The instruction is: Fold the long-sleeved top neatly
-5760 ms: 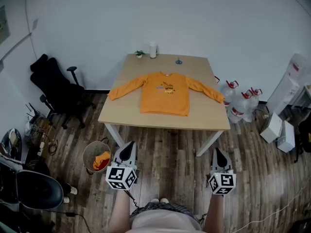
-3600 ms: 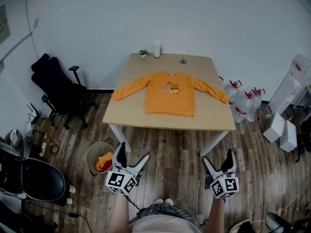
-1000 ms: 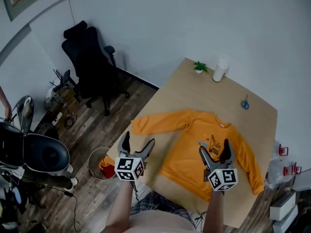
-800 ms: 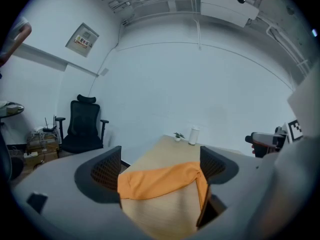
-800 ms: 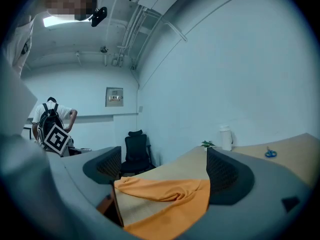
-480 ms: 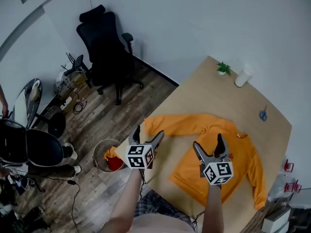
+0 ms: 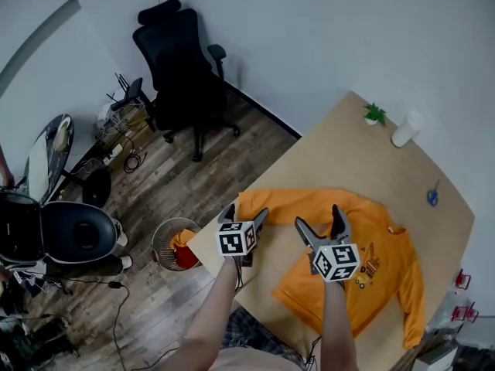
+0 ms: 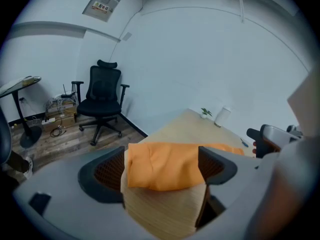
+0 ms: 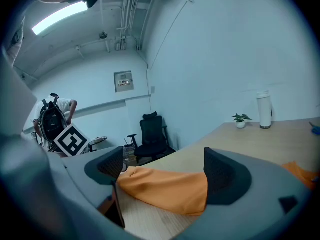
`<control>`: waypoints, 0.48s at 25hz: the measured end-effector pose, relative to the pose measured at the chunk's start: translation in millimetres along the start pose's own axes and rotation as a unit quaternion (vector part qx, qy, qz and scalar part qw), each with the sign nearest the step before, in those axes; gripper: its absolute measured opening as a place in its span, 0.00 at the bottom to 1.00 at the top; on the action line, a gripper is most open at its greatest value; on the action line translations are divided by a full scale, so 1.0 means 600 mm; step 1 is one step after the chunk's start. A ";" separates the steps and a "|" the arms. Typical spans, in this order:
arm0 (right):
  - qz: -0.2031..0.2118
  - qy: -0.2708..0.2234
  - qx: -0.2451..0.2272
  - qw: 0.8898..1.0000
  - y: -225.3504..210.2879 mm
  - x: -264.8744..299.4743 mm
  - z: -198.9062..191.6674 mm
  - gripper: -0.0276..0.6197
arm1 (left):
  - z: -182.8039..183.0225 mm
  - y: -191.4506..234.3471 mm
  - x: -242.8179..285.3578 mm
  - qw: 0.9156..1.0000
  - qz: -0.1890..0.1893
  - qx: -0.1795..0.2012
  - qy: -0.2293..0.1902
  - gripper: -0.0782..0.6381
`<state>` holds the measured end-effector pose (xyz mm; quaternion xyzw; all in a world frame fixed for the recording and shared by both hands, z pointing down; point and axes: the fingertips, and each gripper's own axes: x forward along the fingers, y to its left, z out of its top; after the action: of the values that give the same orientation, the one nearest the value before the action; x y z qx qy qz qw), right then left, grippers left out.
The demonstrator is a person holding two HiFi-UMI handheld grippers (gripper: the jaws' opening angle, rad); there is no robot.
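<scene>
Left gripper (image 7: 246, 211) (image 8: 160, 166): its jaws stand wide apart and grip nothing; it hangs over the near corner of the table, tilted downward.
Right gripper (image 7: 319, 216) (image 9: 165, 174): its jaws are also spread wide and hold nothing; it sits just beside the left gripper, over the cloth where sleeve meets body.
Long-sleeved top (image 7: 390, 246): orange, lying flat and unfolded on the table with both arms spread, a small print on its chest; most of its body lies under and beyond the right gripper.
Sleeve (image 7: 286, 201) (image 8: 160, 164) (image 9: 170, 186): in each gripper view it shows in the gap between that gripper's jaws, with the pads clear of the cloth on both sides. Its cuff end lies just ahead of the left gripper, and its length runs across in front of the right gripper.
Table (image 7: 348, 153) (image 8: 165, 209): pale wood; bare wood shows under the left gripper's jaws, short of the cuff.
Potted plant (image 7: 375, 114) (image 9: 241, 119): at the table's far edge, well ahead of both grippers.
White cylinder (image 7: 404, 130) (image 9: 264, 111): upright, just beside the plant.
Office chair (image 7: 182, 60) (image 8: 102, 91): black, on the wooden floor, well off to the left gripper's outer side.
Bin (image 7: 174, 242): on the floor just outside the left gripper, with orange and red stuff inside.
</scene>
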<state>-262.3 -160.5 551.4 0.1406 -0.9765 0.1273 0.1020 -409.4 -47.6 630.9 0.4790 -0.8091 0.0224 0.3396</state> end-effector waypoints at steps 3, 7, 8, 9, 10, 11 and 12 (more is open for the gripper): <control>0.007 0.018 -0.002 1.000 0.006 0.032 -0.013 0.79 | -0.014 0.016 0.018 0.999 0.013 -0.012 0.027 0.75; 0.012 0.036 0.000 0.999 0.013 0.057 -0.030 0.79 | -0.029 0.037 0.037 0.997 0.026 -0.026 0.062 0.75; 0.012 0.038 0.001 0.999 0.014 0.059 -0.033 0.79 | -0.033 0.041 0.041 0.997 0.028 -0.028 0.072 0.75; 0.011 0.041 0.002 0.999 0.014 0.060 -0.036 0.79 | -0.037 0.044 0.045 0.996 0.030 -0.028 0.080 0.74; 0.009 0.043 0.003 0.999 0.014 0.059 -0.040 0.79 | -0.042 0.046 0.048 0.995 0.031 -0.027 0.086 0.72; 0.006 0.046 0.004 0.999 0.012 0.057 -0.043 0.79 | -0.046 0.048 0.051 0.995 0.032 -0.025 0.090 0.71; 0.003 0.048 0.004 0.999 0.010 0.055 -0.046 0.79 | -0.051 0.049 0.054 0.995 0.034 -0.021 0.094 0.69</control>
<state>-290.3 -155.4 584.1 0.1317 -0.9705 0.1380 0.1474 -426.6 -45.6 681.3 0.4397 -0.7899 0.0617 0.4229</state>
